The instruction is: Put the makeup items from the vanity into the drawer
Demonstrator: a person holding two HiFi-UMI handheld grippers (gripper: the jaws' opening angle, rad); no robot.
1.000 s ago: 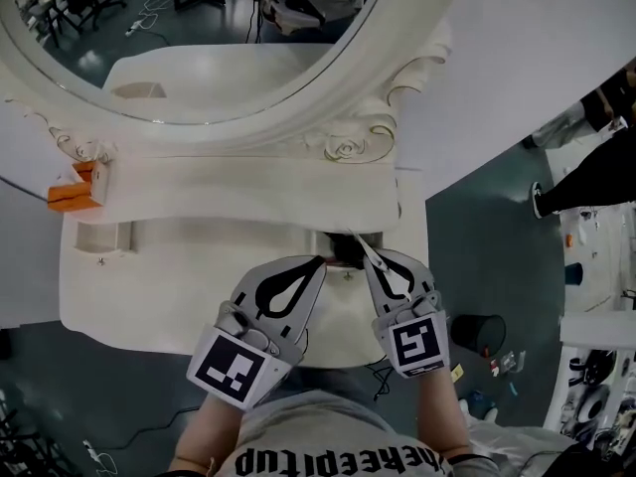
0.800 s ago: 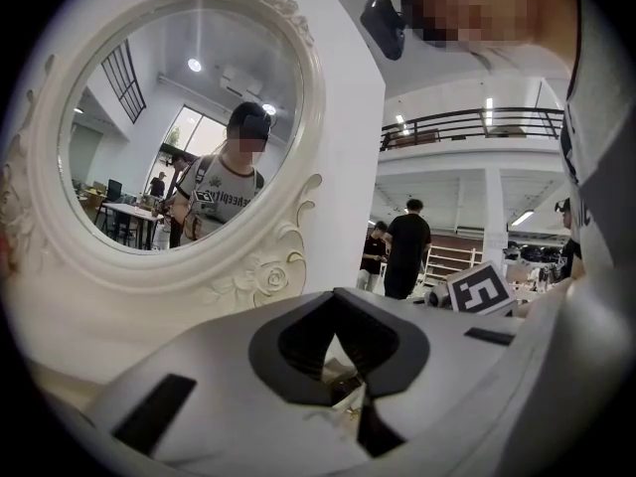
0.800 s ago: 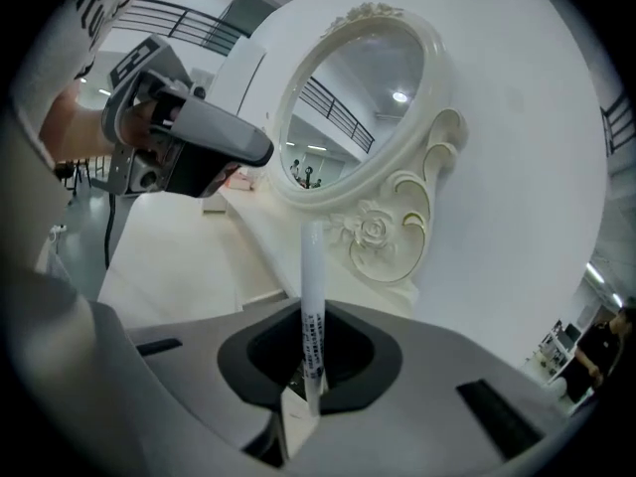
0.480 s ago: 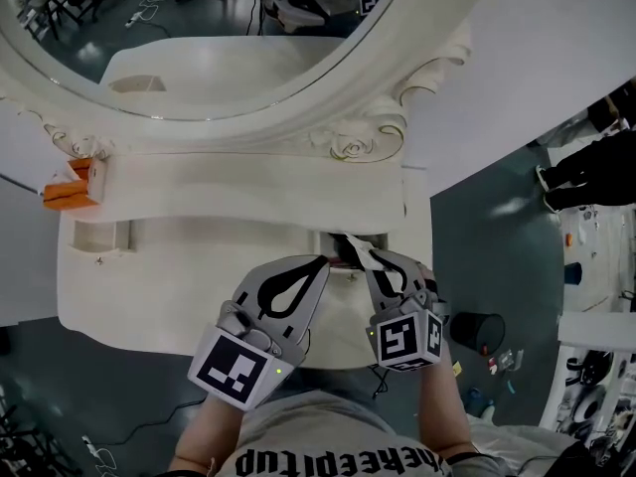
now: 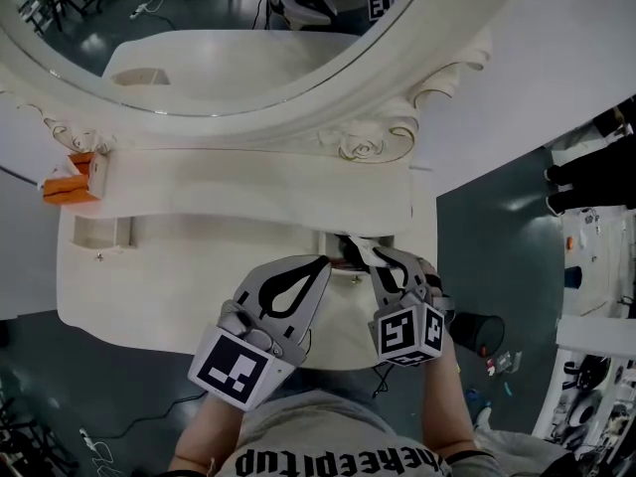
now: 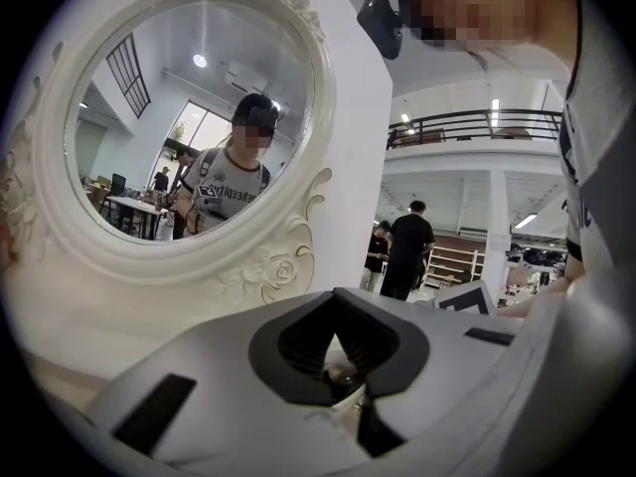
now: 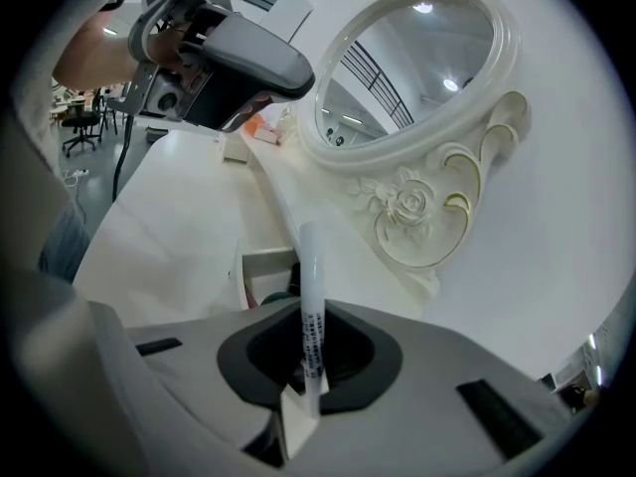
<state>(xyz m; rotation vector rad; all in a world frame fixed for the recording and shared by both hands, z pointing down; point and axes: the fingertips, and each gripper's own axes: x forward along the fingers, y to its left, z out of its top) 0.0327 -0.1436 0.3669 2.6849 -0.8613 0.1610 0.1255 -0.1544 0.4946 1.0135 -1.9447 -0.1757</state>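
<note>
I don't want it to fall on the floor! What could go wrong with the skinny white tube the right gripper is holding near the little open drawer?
1. The white tube is thin and sticks out past the right gripper, so it might twist or slip out.
2. The drawer looks narrow and already has things inside, so the tube could catch on its rim and miss.
3. The left gripper sits close by and could get bumped.

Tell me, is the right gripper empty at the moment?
No: in the right gripper view the right gripper is clamped on a slim white tube that stands up between its jaws.
</note>
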